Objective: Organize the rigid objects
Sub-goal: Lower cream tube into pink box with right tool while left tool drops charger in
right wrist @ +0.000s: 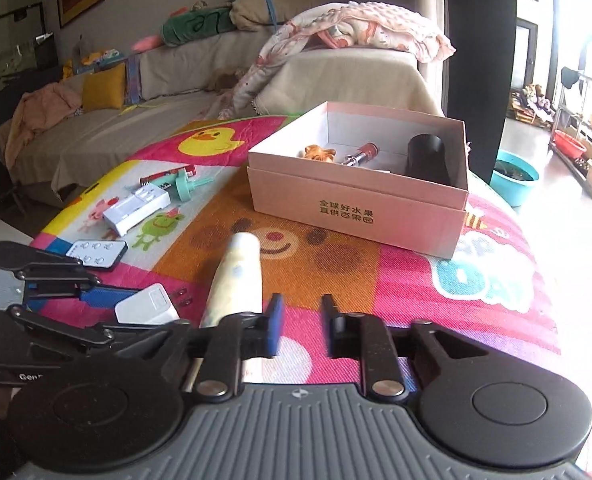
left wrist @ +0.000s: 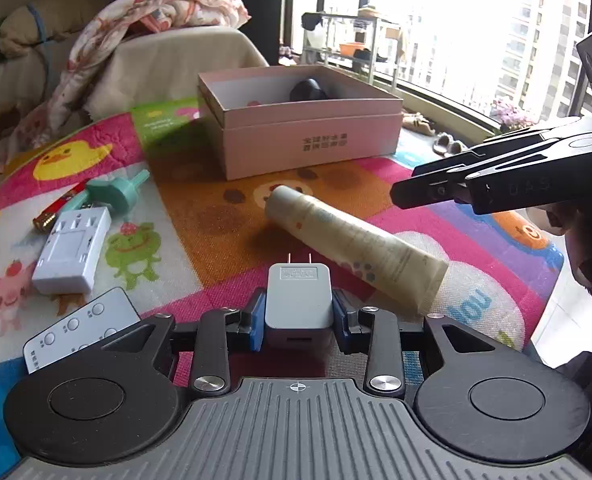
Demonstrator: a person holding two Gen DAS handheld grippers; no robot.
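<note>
left wrist view: the left tongs (left wrist: 299, 312) are clamped on a white plug adapter (left wrist: 298, 300), blue pads pressing both its sides, prongs pointing ahead. just beyond and to the right of them a cream tube (left wrist: 352, 240) lies slanted on the colourful play mat (left wrist: 223, 216). further ahead stands the open pink box (left wrist: 312, 136), with a dark object (left wrist: 308, 90) already inside. to the left of the tongs lie a white power strip (left wrist: 73, 252), a teal plastic piece (left wrist: 115, 192), a red stick (left wrist: 57, 208) and, nearest, a white remote (left wrist: 79, 324). the right tongs (left wrist: 428, 190) reach in from the right, above the tube.

right wrist view: the right tongs (right wrist: 302, 326) stand partly open with nothing between them; only mat shows in the gap. the tube (right wrist: 237, 276) lies just left of them, its tail hidden behind the left finger. the box (right wrist: 360, 204) sits ahead, holding an orange item (right wrist: 320, 152), a red-and-silver cylinder (right wrist: 362, 154) and a dark cylinder (right wrist: 426, 156).

by my judgement the sorting is partly done: three things boxed, the adapter in hand, five more waiting. the tube lies across the adapter's path to the box.
</note>
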